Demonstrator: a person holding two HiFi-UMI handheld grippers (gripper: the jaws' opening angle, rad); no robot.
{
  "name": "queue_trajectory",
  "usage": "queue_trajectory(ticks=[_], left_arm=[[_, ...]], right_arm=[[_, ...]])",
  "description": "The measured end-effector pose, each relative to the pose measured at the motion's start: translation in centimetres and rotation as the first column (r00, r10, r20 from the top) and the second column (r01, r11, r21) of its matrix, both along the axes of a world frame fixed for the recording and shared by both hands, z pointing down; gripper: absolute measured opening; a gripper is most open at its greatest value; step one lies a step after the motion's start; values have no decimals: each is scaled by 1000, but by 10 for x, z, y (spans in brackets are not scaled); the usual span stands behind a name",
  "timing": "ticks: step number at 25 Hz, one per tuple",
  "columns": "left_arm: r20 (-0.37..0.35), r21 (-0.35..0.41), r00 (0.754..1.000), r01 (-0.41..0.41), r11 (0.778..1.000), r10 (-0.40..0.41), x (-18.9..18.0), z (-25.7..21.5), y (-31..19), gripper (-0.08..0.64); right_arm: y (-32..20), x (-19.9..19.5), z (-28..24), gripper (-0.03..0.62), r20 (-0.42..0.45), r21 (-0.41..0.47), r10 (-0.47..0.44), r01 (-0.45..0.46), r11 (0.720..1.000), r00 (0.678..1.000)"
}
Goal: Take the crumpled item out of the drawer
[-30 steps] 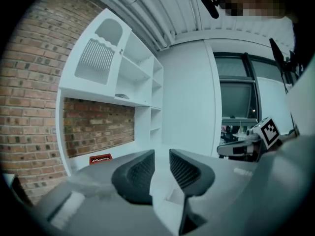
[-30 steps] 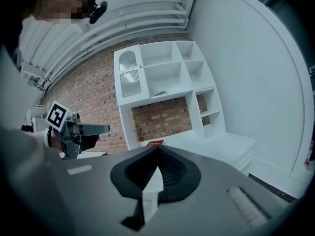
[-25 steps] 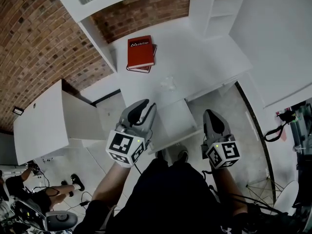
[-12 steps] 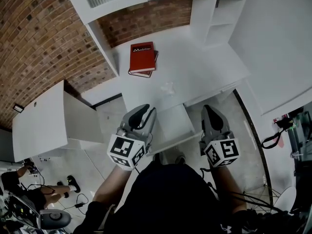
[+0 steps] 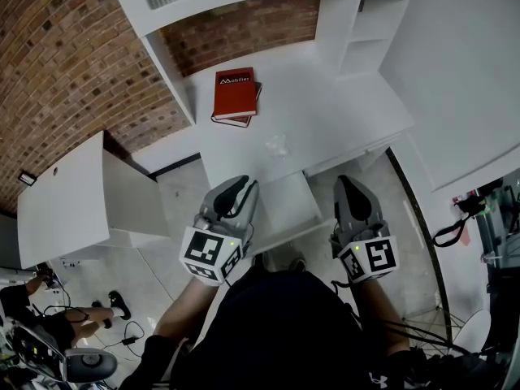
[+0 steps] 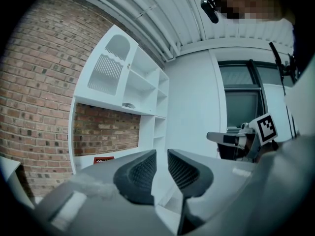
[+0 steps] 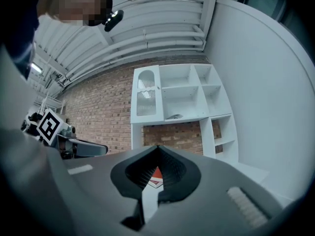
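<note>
At the bottom of the head view, dark clothing and two bare forearms. Just above, left of centre, the left gripper [image 5: 234, 187], marker cube nearest the camera, jaws a narrow slit apart and gripping nothing. Right of centre, level with it, the right gripper [image 5: 348, 184], jaws pressed together at the tips, nothing caught between them. Between the two, the drawer [image 5: 286, 210], pulled out from under the white desk [image 5: 341, 112], white inside. Beyond the drawer, near mid-frame, the crumpled item [image 5: 278, 145], small and pale, lying on the desk top, clear of the drawer and apart from both grippers. Farther up, a red book [image 5: 236, 92] stacked on a second book, only an edge of the lower one visible. Above and to the right, white shelving [image 5: 357, 23] against a brick wall [image 5: 65, 63]. At left mid-frame, a white cabinet [image 5: 73, 210]. In the lower left corner, down on the floor, a seated person [image 5: 32, 307], some cables and a chair base [image 5: 89, 366].
</note>
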State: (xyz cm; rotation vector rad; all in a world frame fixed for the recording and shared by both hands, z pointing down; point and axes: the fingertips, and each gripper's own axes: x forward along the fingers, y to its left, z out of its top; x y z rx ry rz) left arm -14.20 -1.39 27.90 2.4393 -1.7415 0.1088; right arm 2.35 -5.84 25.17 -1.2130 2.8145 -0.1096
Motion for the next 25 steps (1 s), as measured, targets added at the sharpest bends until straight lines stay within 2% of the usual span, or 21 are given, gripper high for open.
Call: queue_trajectory(ticks=[3,7,13,25], left_arm=[[2,7,1000,-7,1000,7,2,-1,0,70],[-17,5,999,-27,1000,27,4,0,-1,3],[-38,-4,999,-16,1000,16,1,0,-4,3],[-31,-18,999,-22,1000,22,-3,10,-14,3]], right_arm=[[4,-2,-5,2,5,25,-8,8,1000,1000],[2,-1,-5,2,0,28,-4,4,1000,1000],[-2,-2,-2,2,-3,18,-7,7,1000,1000],[-8,-8,5,2,-6,7,-32,32,999,999]])
